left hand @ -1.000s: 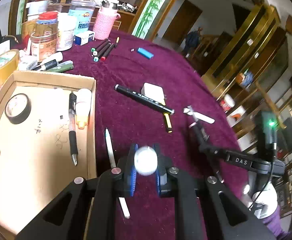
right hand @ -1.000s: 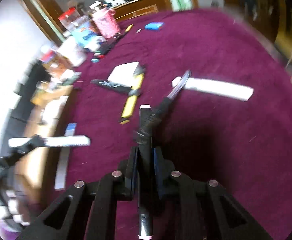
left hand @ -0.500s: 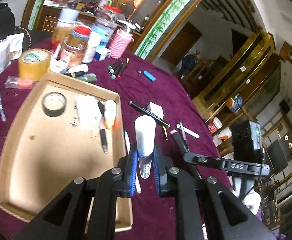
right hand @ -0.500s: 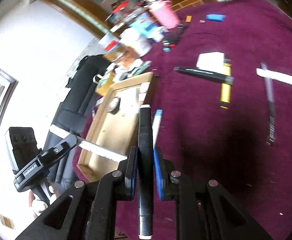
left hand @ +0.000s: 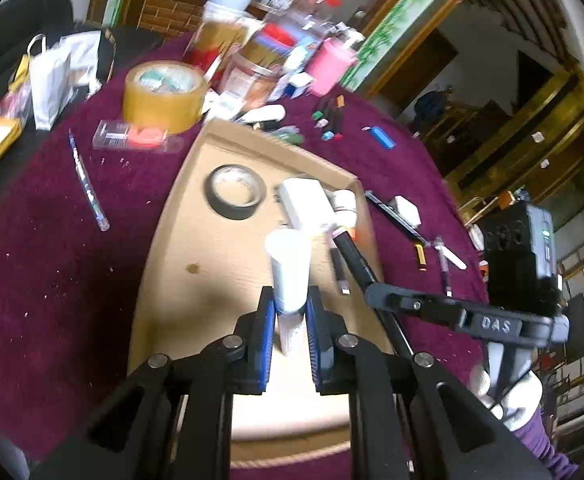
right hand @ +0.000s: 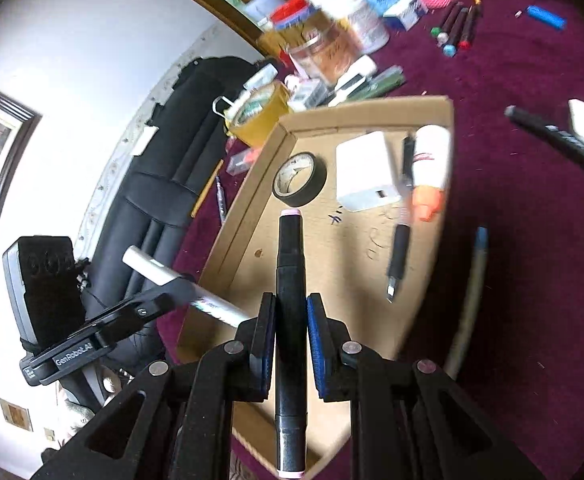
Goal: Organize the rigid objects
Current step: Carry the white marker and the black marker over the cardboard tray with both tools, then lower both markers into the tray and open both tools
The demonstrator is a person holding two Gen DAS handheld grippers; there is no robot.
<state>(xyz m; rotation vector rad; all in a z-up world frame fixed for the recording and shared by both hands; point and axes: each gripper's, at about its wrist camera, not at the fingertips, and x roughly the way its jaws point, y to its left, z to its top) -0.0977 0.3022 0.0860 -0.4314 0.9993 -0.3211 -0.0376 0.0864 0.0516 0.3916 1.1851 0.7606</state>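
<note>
My left gripper (left hand: pixel 289 308) is shut on a white tube-shaped marker (left hand: pixel 287 268) and holds it above the cardboard tray (left hand: pixel 163 264). My right gripper (right hand: pixel 289 312) is shut on a black marker (right hand: pixel 289 264) with pink ends, also over the tray (right hand: pixel 247 208). In the tray lie a black tape roll (right hand: pixel 300 179), a white charger block (right hand: pixel 366 170), a black pen (right hand: pixel 400 248) and a white bottle with an orange cap (right hand: pixel 430 168). Each gripper shows in the other's view: the right one (left hand: pixel 376 292) and the left one (right hand: pixel 179 292).
The table has a purple cloth (left hand: pixel 51 248). A brown tape roll (left hand: pixel 163 94), jars and a pink cup (left hand: pixel 328 66) stand at the back. Loose markers (right hand: pixel 456 24), a blue lighter (right hand: pixel 546 16), a black marker (right hand: pixel 560 136) and a blue-tipped pen (right hand: pixel 472 280) lie beside the tray.
Both grippers have swung left from the open cloth to above the tray, each carrying its marker. The right gripper has come close beside the left one.
</note>
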